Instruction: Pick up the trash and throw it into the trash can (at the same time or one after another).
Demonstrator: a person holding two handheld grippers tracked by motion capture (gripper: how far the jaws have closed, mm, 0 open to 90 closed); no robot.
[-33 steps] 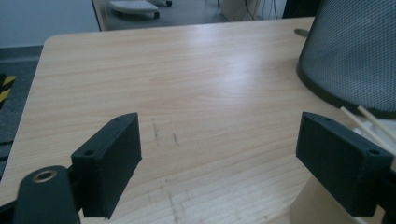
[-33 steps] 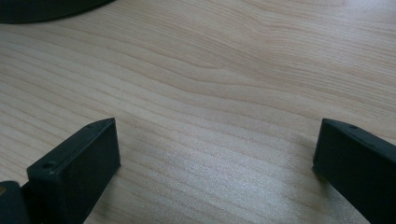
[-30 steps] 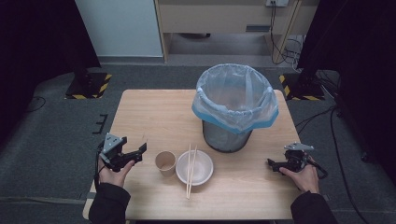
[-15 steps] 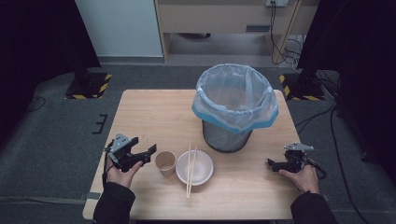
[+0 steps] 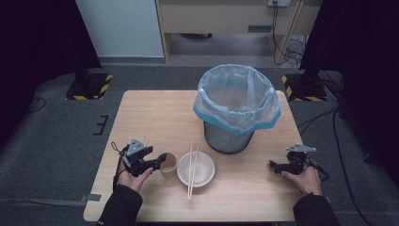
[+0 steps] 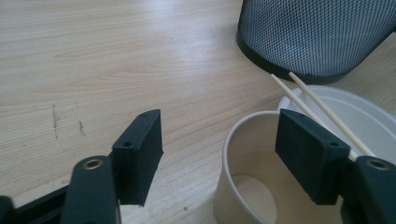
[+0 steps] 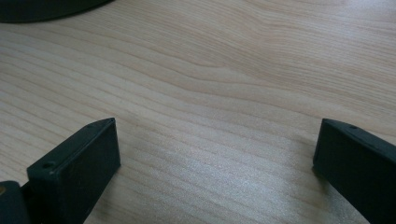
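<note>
A brown paper cup stands upright near the table's front left, next to a white bowl with a pair of chopsticks laid across it. My left gripper is at the cup. In the left gripper view the cup has one jaw over its mouth and the other outside its wall, with a gap left. The jaws have just been closing with the cup's wall between them, and the pads are not pressing on it. My right gripper rests open over bare wood at the front right.
A black mesh bin lined with a blue-edged clear bag stands behind the bowl; its base is close beyond the chopsticks. The wooden table has bare room at the back left.
My left gripper has moved right, up to the paper cup, and its jaws have narrowed around the cup's rim. The right hand has stayed still.
</note>
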